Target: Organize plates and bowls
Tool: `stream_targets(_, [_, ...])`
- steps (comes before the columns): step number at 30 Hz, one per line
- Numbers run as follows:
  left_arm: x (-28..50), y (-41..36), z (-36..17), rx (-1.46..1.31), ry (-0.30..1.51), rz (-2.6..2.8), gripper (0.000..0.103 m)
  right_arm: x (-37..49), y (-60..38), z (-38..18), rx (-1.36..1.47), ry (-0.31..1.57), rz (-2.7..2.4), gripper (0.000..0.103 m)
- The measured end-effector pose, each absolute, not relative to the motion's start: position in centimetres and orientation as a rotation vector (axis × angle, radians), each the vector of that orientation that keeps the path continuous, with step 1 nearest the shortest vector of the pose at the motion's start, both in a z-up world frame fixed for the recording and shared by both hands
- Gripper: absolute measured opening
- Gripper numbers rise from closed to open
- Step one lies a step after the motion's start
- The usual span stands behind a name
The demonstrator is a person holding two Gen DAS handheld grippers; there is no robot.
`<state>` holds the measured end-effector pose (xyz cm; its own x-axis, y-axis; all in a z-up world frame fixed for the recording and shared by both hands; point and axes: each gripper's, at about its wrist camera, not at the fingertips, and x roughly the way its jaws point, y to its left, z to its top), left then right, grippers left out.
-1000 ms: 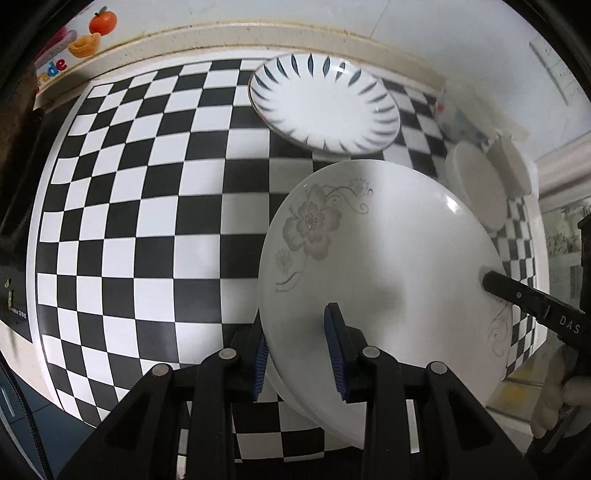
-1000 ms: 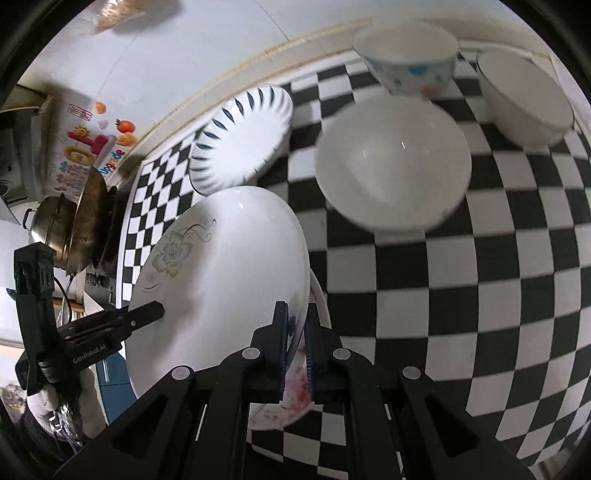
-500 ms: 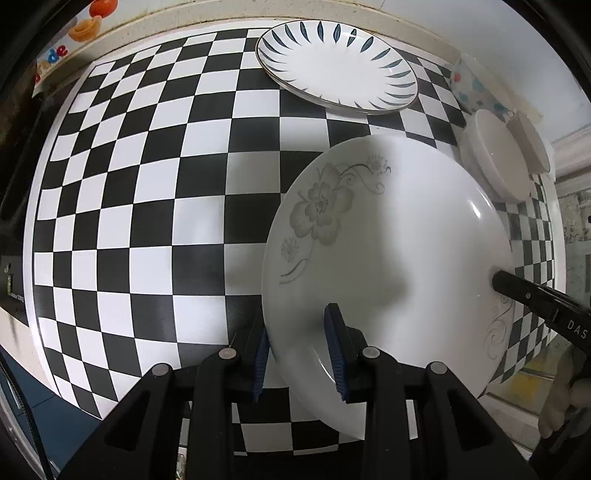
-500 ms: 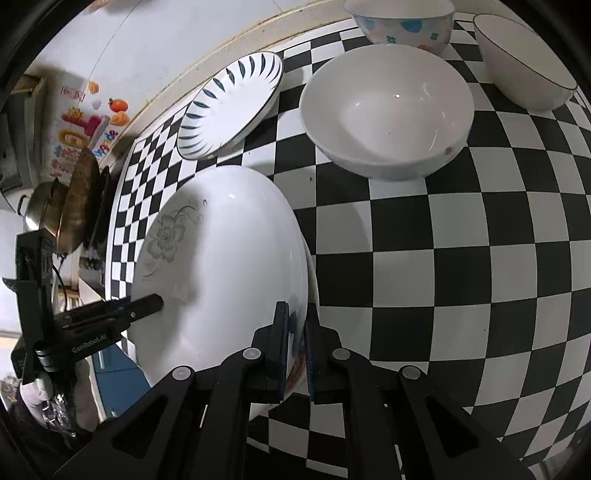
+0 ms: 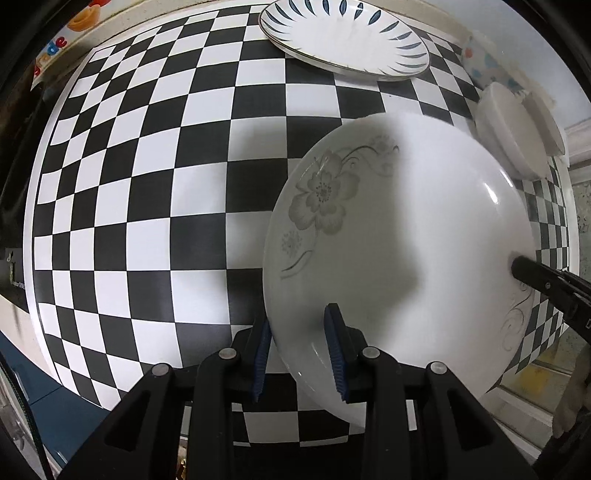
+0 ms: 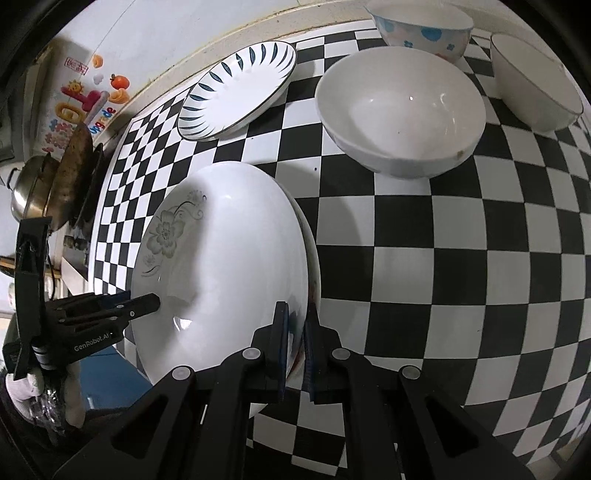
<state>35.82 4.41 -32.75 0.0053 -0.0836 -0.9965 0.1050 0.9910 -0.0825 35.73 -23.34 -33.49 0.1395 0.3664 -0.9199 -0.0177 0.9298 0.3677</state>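
Observation:
A large white plate with a grey flower print (image 5: pixel 399 236) is held between both grippers above the checkered table. My left gripper (image 5: pixel 299 354) is shut on its near rim. My right gripper (image 6: pixel 295 347) is shut on the opposite rim (image 6: pixel 221 258), together with a second plate with red print (image 6: pixel 312 273) lying just under it. The right gripper's finger shows at the plate's far edge in the left wrist view (image 5: pixel 543 280). A plate with blue leaf marks (image 5: pixel 343 37) lies at the back of the table; it also shows in the right wrist view (image 6: pixel 236 88).
A plain white bowl (image 6: pixel 399 107), a bowl with blue spots (image 6: pixel 421 26) and a dark-rimmed white bowl (image 6: pixel 535 85) stand at the back right. Metal pots (image 6: pixel 48 181) sit beyond the checkered table's (image 5: pixel 147 184) left end. The table's front edge is close below the grippers.
Both grippers have carried the flower plate forward over the table; the blue-leaf plate and the bowls now appear nearer. Both grips are unchanged.

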Motion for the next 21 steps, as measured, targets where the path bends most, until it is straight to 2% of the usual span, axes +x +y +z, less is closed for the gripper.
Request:
stream_targets(12, [35.9,3.6,-33.0,0.057,1.563,-0.139,0.026,36.1,-22.6,-33.4,0.207,1.444,0.232,0.011])
stream_targets(21, [36.3,4.2,-32.5,0.025,1.566,-0.148,0.026,36.8,-23.8,-33.8,0.307,1.493,0.234,0.014])
